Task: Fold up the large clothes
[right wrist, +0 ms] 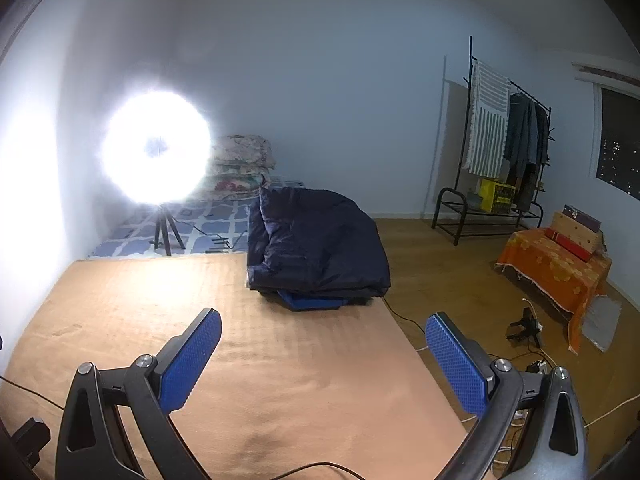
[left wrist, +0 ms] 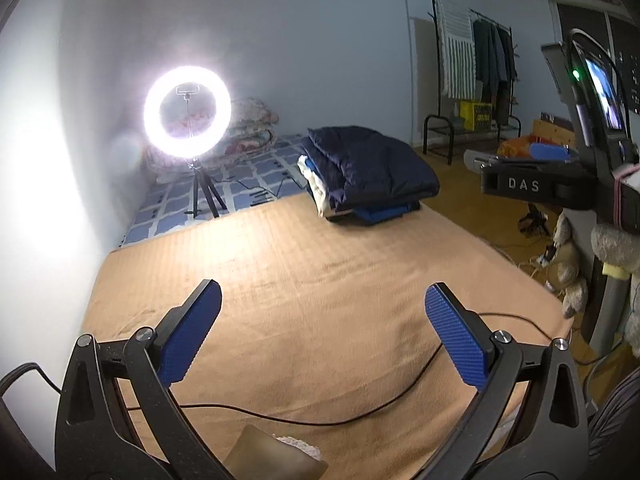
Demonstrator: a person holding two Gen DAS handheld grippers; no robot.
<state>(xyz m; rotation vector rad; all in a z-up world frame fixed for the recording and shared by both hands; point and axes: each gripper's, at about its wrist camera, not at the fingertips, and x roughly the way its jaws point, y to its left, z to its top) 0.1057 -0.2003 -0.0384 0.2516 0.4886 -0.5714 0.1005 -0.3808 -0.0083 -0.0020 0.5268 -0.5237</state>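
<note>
A stack of folded clothes (left wrist: 364,172), topped by a dark navy padded jacket (right wrist: 316,248) over blue and white garments, lies at the far right corner of the tan blanket (left wrist: 304,280). My left gripper (left wrist: 322,300) hovers open above the blanket's near part, nothing between its blue pads. My right gripper (right wrist: 322,332) is also open and empty, over the blanket's right side (right wrist: 280,360), well short of the stack. In the left wrist view the right gripper's body (left wrist: 560,184) with its phone shows at the right edge.
A bright ring light on a tripod (left wrist: 188,112) stands on a blue patterned mat (left wrist: 224,184) by the wall. A black cable (left wrist: 320,420) crosses the blanket's near edge. A clothes rack (right wrist: 504,160), an orange-draped box (right wrist: 560,264) and floor cables are to the right.
</note>
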